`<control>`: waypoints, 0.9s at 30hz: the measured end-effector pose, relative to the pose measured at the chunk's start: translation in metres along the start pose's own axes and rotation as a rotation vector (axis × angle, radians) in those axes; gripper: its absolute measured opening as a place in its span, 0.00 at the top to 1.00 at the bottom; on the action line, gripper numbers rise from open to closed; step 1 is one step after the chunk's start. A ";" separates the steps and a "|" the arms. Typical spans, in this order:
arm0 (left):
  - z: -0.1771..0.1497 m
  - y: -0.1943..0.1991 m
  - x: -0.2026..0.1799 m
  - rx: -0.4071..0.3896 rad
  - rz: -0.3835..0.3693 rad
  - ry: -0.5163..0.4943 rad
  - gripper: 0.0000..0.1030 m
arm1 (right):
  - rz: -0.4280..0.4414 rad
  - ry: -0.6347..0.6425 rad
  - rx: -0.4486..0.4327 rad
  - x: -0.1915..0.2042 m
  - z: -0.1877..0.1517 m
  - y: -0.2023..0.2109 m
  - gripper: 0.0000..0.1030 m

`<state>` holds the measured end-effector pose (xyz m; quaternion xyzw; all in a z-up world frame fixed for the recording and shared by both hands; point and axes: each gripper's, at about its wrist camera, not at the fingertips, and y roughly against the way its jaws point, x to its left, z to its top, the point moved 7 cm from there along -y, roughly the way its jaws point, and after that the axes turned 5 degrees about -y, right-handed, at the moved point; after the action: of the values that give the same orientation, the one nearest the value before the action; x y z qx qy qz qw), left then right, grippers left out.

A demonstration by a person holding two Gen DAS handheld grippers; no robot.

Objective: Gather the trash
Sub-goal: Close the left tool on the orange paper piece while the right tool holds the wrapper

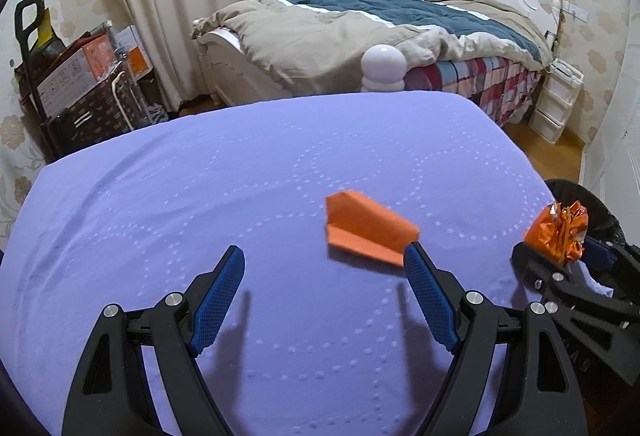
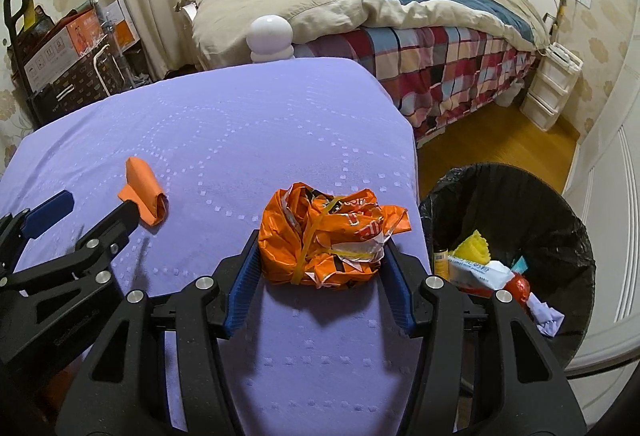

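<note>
A crumpled orange plastic wrapper (image 2: 328, 236) sits between the blue pads of my right gripper (image 2: 322, 238), which is shut on it just above the purple cloth near its right edge. A folded orange paper (image 1: 368, 232) lies flat on the cloth. My left gripper (image 1: 324, 250) stands open and holds nothing; its right fingertip is at the paper's near edge and the paper lies ahead of it. In the right wrist view the left gripper (image 2: 94, 208) is at the far left, beside the folded paper (image 2: 146, 196). The left wrist view shows the held wrapper (image 1: 560, 232) at its right edge.
A black-lined trash bin (image 2: 500, 168) stands on the wooden floor right of the purple-covered table (image 2: 240, 124), holding several pieces of trash. A bed (image 2: 400, 8) with a white round post (image 2: 270, 32) lies beyond. Boxes and a cart (image 1: 80, 76) stand at the left wall.
</note>
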<state>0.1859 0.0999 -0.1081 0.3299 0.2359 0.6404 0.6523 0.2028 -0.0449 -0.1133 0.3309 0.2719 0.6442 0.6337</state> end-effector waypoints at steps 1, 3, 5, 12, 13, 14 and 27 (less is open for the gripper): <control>0.001 -0.001 -0.002 0.000 -0.001 -0.002 0.23 | -0.001 0.000 0.000 0.000 0.000 0.000 0.47; 0.003 -0.003 -0.003 0.004 -0.003 -0.002 0.23 | 0.000 -0.002 -0.001 0.000 0.000 0.000 0.47; 0.004 -0.005 -0.003 0.009 -0.001 0.004 0.23 | 0.002 -0.006 0.000 -0.002 0.000 0.000 0.47; 0.008 -0.011 -0.003 0.020 0.006 0.018 0.23 | 0.002 -0.010 0.000 -0.004 -0.002 0.001 0.47; 0.008 -0.011 -0.003 0.019 0.005 0.018 0.23 | 0.001 -0.009 0.000 -0.004 -0.002 0.001 0.47; 0.009 -0.012 -0.003 0.018 0.004 0.019 0.23 | 0.000 -0.008 0.000 -0.005 -0.002 0.001 0.47; 0.000 -0.017 0.011 0.076 0.056 0.011 0.23 | 0.002 -0.009 0.000 -0.005 -0.002 0.001 0.47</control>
<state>0.1981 0.1112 -0.1188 0.3573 0.2544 0.6509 0.6196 0.2005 -0.0495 -0.1139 0.3342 0.2688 0.6432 0.6344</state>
